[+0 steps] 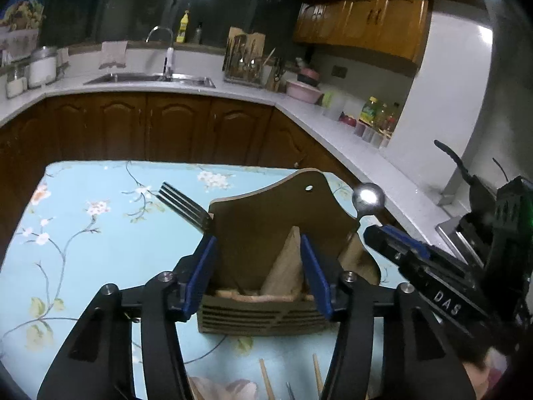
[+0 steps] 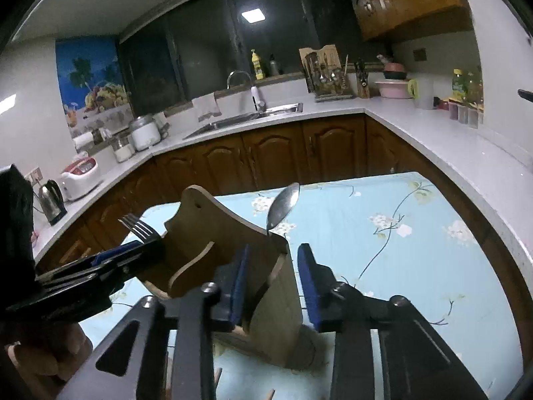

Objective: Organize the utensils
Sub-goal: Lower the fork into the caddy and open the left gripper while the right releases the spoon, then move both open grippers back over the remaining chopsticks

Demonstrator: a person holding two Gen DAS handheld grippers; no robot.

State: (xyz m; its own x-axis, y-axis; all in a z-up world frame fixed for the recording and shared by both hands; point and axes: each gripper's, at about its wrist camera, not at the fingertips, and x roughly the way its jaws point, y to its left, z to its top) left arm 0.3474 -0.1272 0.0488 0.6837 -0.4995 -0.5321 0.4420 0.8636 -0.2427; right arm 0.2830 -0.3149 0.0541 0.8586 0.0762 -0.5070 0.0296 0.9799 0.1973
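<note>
While the wooden utensil holder [image 1: 266, 233] stands on the flowered tablecloth [image 1: 100, 233] with a fork [image 1: 183, 205] at its left end and a spoon [image 1: 368, 198] at its right, both the left gripper [image 1: 258, 256] and right gripper [image 2: 271, 270] hang part-open around it, gripping nothing

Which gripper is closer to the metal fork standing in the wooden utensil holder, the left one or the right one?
Left. The left gripper has one blue finger right beside the metal fork at the wooden utensil holder. The right gripper is at the holder's other end, by the spoon.
</note>
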